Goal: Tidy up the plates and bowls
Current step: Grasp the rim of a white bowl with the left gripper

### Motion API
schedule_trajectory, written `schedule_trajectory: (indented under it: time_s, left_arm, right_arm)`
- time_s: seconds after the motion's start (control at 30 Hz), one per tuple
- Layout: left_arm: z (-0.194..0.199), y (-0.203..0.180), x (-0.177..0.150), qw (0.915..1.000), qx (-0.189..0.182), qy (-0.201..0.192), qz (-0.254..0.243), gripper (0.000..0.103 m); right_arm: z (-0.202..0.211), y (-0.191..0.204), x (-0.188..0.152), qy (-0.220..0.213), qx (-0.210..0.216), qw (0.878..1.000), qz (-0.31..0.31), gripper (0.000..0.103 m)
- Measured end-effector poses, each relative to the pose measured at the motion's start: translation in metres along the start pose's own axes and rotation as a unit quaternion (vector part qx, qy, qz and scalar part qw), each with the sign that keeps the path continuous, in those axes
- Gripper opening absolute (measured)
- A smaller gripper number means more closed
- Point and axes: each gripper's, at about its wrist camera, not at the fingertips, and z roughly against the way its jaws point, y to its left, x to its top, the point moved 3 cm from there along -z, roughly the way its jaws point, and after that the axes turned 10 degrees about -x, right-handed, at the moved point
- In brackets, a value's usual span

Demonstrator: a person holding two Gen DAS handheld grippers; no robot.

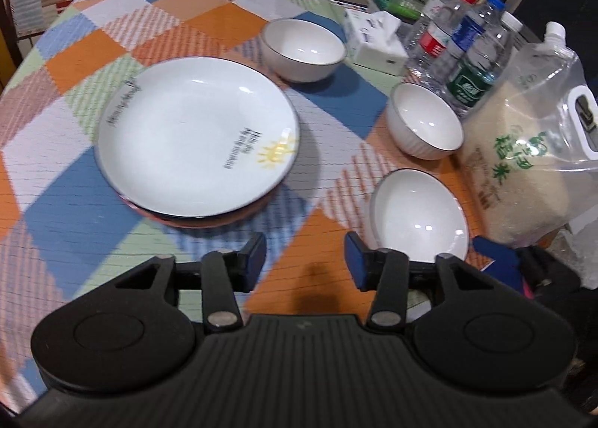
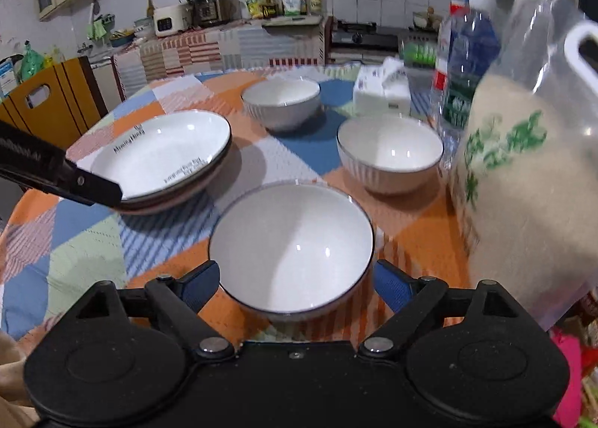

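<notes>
bowl (image 2: 291, 252) between open right tool (image 2: 295, 288) fingers, plates (image 2: 160, 163) stacked

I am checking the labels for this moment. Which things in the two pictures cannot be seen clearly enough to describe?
- Plates under the top plate: both views show only rims, so their number is unclear.
- Small print on that plate: too blurred to read fully.
- Nearest bowl, right wrist view: its near wall and foot are hidden behind the open right tongs.
- Rice bag: cut off by the right edge.
- Bottle labels: too small.
</notes>
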Motion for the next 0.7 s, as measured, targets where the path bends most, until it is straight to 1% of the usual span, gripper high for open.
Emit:
schedule_trajectory:
  time_s: [0.1, 0.2, 0.33, 0.4, 0.5, 0.57, 0.63, 0.67, 0.7]
  left_arm:
    - [-0.018, -0.007, -0.003, 0.9999, -0.010, 0.005, 0.004, 0.050]
    - [-0.033, -0.011, -0.005, 0.9998, -0.019, 0.007, 0.008, 0.051]
    - [-0.053, -0.018, -0.007, 0.9994, -0.032, 0.014, 0.005, 0.051]
    - [-0.064, -0.021, -0.008, 0.9992, -0.035, 0.019, -0.001, 0.051]
    - [-0.075, -0.025, -0.010, 0.9992, -0.031, 0.024, -0.010, 0.047]
    - [-0.078, -0.025, -0.011, 0.9990, -0.033, 0.025, -0.014, 0.036]
    - [-0.080, -0.027, -0.011, 0.9984, -0.045, 0.032, -0.014, 0.017]
    - [-0.080, -0.028, -0.010, 0.9978, -0.054, 0.034, -0.013, 0.015]
    - [-0.079, -0.029, -0.010, 0.9980, -0.048, 0.037, -0.016, 0.014]
  right_arm:
    - [-0.010, 0.007, -0.005, 0.014, 0.008, 1.000, 0.020, 0.094]
    - [-0.022, 0.014, -0.010, 0.020, -0.007, 0.999, 0.048, 0.095]
    - [-0.042, 0.018, -0.013, 0.034, -0.022, 0.997, 0.065, 0.095]
    - [-0.047, 0.022, -0.012, 0.027, -0.023, 0.996, 0.077, 0.095]
    - [-0.053, 0.024, -0.013, 0.019, -0.025, 0.996, 0.077, 0.097]
    - [-0.057, 0.022, -0.013, 0.017, -0.018, 0.997, 0.071, 0.097]
    - [-0.058, 0.020, -0.013, 0.014, -0.011, 0.998, 0.063, 0.097]
    - [-0.058, 0.020, -0.013, 0.013, -0.010, 0.998, 0.063, 0.097]
    - [-0.058, 0.020, -0.013, 0.011, -0.009, 0.998, 0.065, 0.097]
